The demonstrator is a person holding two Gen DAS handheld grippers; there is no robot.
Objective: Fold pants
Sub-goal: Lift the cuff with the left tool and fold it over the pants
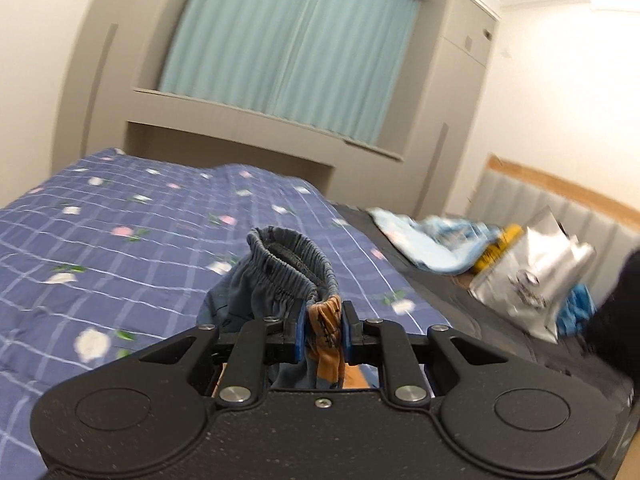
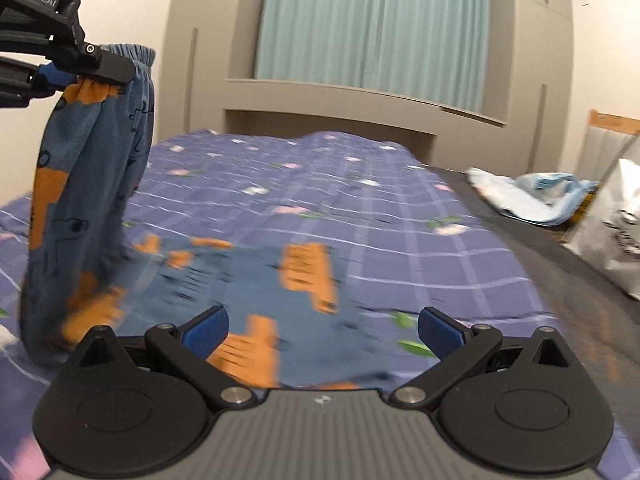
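Observation:
Blue pants [image 2: 256,280] with orange patches lie partly on the bed. Their elastic waistband [image 1: 288,264] is lifted up. My left gripper [image 1: 323,330] is shut on the pants just below the waistband, and cloth bunches between its blue pads. In the right wrist view the left gripper [image 2: 98,70] sits at the upper left, with the pants hanging down from it to the bed. My right gripper [image 2: 323,332] is open wide, low over the flat part of the pants, and nothing is between its pads.
The bed carries a blue checked quilt [image 1: 120,248] with flowers. At its right side lie a light blue cloth [image 2: 524,196], a silver bag [image 1: 532,276] and a yellow item [image 1: 500,248]. Behind stand a grey cabinet wall and teal curtains [image 1: 288,48].

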